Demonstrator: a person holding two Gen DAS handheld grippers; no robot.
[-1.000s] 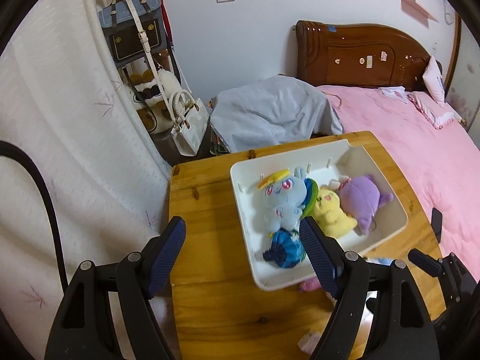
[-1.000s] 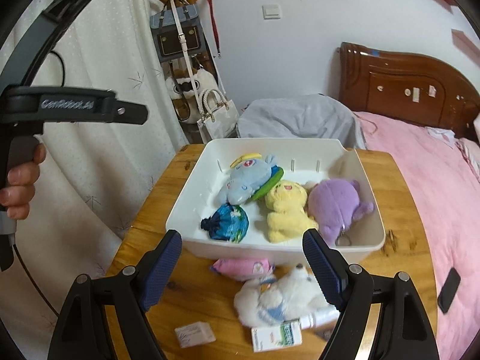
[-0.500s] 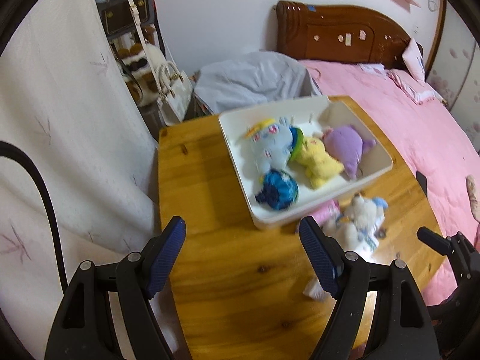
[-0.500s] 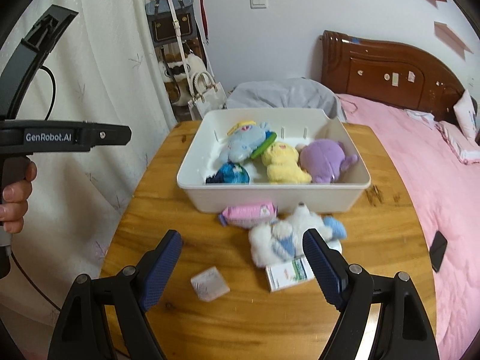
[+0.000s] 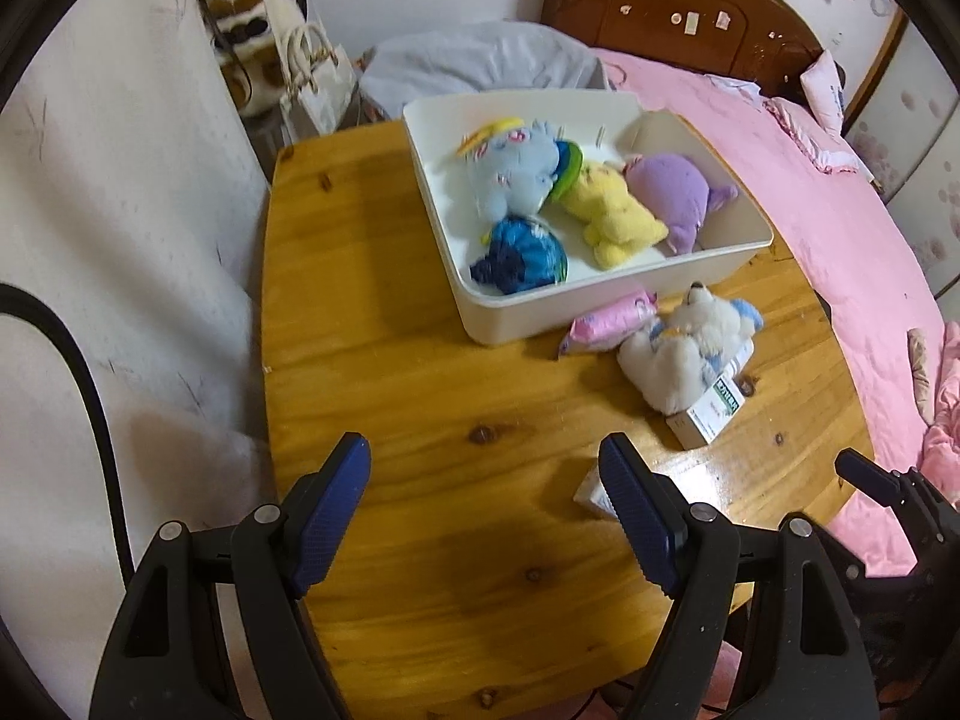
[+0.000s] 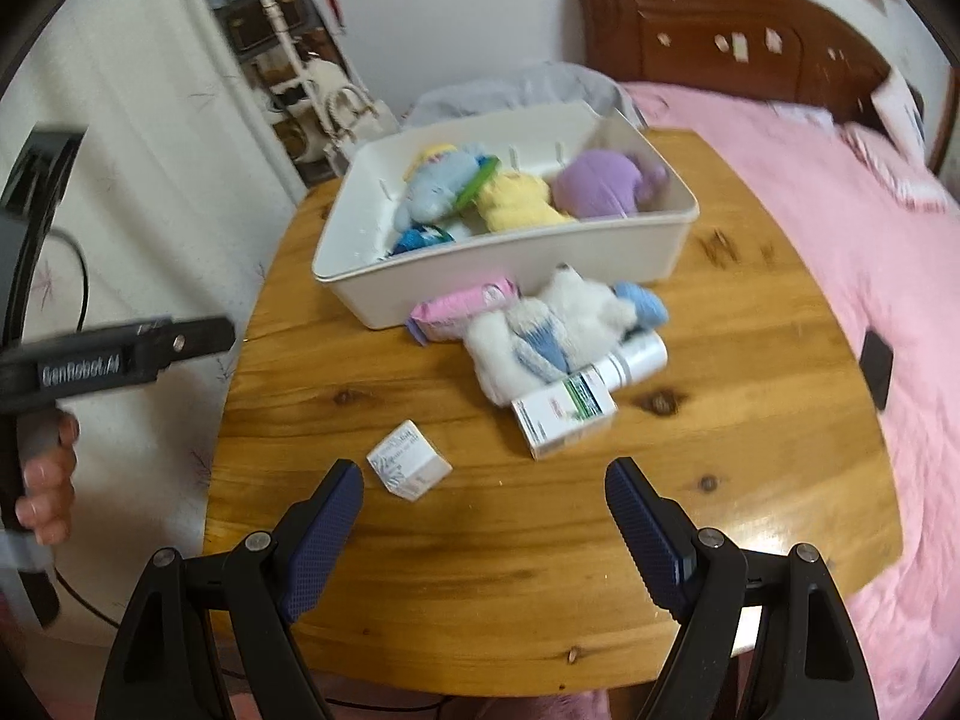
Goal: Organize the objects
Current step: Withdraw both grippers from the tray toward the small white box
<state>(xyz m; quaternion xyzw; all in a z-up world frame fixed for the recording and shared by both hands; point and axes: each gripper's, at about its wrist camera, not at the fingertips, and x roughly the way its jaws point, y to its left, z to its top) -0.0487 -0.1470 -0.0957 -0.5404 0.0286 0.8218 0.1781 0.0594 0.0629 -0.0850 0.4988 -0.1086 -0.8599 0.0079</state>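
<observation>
A white bin (image 5: 516, 312) (image 6: 384, 300) on the wooden table (image 5: 384, 360) (image 6: 750, 420) holds blue, yellow and purple plush toys. In front of it lie a pink packet (image 5: 606, 324) (image 6: 462, 309), a white plush bear (image 5: 684, 348) (image 6: 558, 330), a green-and-white box (image 5: 711, 411) (image 6: 564, 414), a white tube (image 6: 636, 360) and a small white box (image 6: 408, 462) (image 5: 591, 495). My left gripper (image 5: 486, 510) hangs open over bare table at the near left. My right gripper (image 6: 483, 516) is open too, empty, just nearer than the small white box.
A pink bed (image 5: 840, 192) with a dark wooden headboard runs along the right. A white curtain (image 5: 120, 210) hangs at the left, with bags (image 5: 312, 84) on a rack behind. A black object (image 6: 876, 369) lies at the table's right edge. A hand (image 6: 45, 480) holds the left tool.
Both grippers have tipped downward and drawn back from the bin, bringing the near table and the loose items into view. Their jaws have stayed equally wide, and nothing was grasped.
</observation>
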